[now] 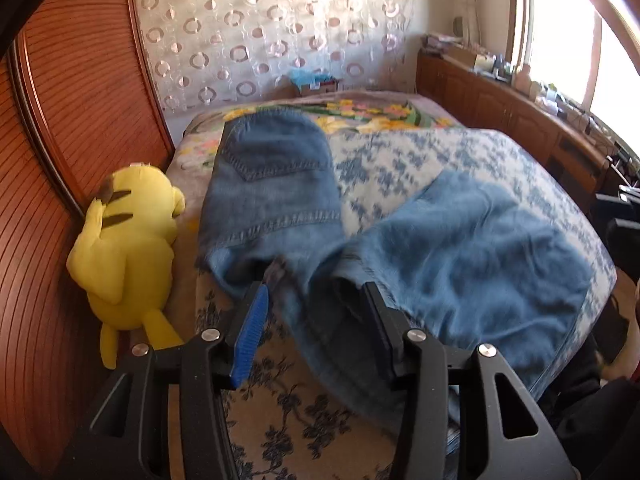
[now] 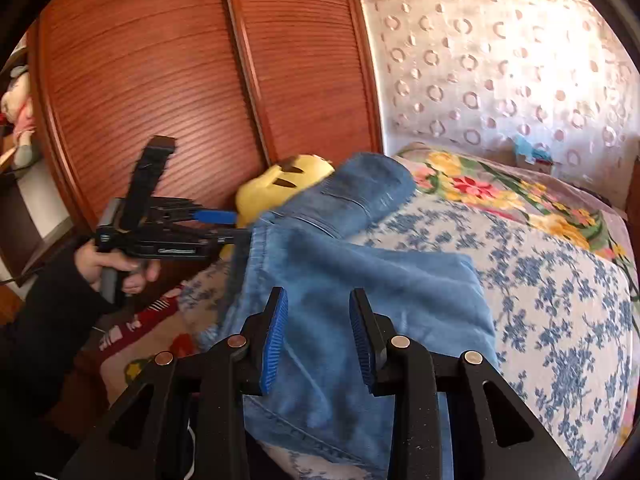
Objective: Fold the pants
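Note:
Blue denim pants (image 1: 276, 184) lie on the bed, seat and back pocket toward the far end, a lighter leg (image 1: 472, 248) spread to the right. My left gripper (image 1: 316, 292) has its jaws wide apart, with rumpled denim lying between the fingers. In the right wrist view the pants (image 2: 360, 280) drape over the bed's near edge. My right gripper (image 2: 318, 312) is open just above the denim, holding nothing. The left gripper (image 2: 224, 220) shows there too, hand-held at the left by the pants' edge.
A yellow plush toy (image 1: 128, 248) lies between the bed and a wooden slatted wardrobe (image 1: 60, 140). The bed has a blue floral cover (image 2: 560, 312) and a flowered blanket (image 1: 360, 112). A wooden cabinet (image 1: 500, 108) stands under the window.

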A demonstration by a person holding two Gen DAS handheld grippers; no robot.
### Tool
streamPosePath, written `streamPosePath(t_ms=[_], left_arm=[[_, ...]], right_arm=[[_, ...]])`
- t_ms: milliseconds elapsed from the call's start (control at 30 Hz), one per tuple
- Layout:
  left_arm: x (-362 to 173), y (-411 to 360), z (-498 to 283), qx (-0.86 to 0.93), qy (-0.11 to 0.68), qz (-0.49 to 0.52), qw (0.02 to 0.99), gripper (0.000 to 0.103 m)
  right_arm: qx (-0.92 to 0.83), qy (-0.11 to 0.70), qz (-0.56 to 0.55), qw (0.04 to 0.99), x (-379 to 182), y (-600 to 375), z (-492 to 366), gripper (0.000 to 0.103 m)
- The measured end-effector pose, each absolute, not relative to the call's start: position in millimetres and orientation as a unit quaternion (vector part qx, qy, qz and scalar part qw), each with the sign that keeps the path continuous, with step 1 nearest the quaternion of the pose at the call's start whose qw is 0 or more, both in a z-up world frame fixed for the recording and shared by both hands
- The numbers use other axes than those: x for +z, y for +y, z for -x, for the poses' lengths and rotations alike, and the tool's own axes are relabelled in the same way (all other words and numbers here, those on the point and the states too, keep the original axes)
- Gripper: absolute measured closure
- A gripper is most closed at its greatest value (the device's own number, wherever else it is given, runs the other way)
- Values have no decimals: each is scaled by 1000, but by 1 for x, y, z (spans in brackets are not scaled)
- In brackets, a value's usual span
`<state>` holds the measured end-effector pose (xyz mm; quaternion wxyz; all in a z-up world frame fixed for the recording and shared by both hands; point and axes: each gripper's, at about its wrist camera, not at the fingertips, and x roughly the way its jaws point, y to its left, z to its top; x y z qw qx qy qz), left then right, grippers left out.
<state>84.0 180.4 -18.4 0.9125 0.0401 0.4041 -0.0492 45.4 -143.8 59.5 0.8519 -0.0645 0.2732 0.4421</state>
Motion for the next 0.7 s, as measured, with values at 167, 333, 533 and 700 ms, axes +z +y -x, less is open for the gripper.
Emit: streamPosePath(t_ms=[167, 333, 533, 700], left_arm=[[-28, 192, -77, -42, 406, -22, 913, 54], [-24, 184, -70, -55, 384, -8, 922, 54], [-16, 162, -70, -55, 355, 0, 933, 54], [-22, 153, -80, -59, 354, 15, 933, 54]], right_arm=[[400, 269, 85, 872, 38, -134, -41, 70], [351, 278, 91, 889, 17, -143, -39, 70], [316, 298, 100, 895, 0, -152, -37, 70], [307, 314, 112, 891, -9, -150, -34, 70]])
